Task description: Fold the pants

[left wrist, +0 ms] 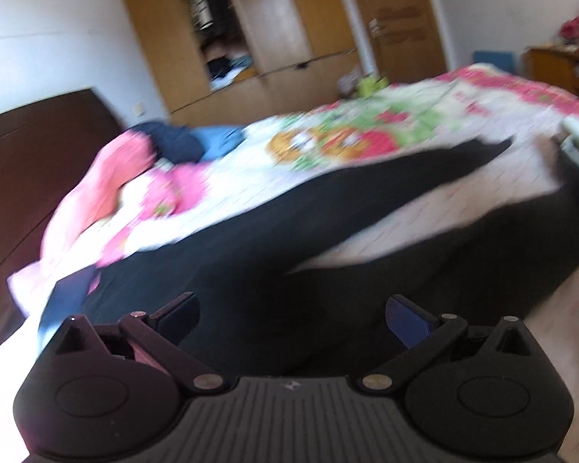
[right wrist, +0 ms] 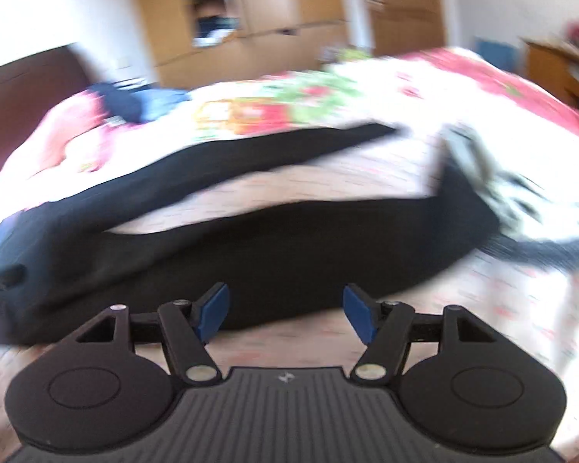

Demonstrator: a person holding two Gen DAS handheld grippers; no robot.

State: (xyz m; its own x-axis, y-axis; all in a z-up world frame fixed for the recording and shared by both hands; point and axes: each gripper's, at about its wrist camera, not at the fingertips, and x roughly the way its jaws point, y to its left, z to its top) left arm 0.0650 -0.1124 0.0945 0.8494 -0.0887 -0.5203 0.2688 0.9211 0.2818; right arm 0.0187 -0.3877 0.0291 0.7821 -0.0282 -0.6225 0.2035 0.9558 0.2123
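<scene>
In the left wrist view, the left hand-held gripper (left wrist: 292, 318) is released, its blue-padded fingers spread above the black pants (left wrist: 289, 227), which lie spread on the floral bed (left wrist: 424, 115) with legs apart. In the right wrist view, the right hand-held gripper (right wrist: 285, 310) is likewise released, over the near pant leg's edge.

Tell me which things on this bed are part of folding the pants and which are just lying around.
For the job:
black pants, legs spread apart
left hand-held gripper, open
right hand-held gripper, open
floral bedspread they lie on

Just lying about:
navy and blue clothes near the headboard
pink bedding
open wardrobe
</scene>
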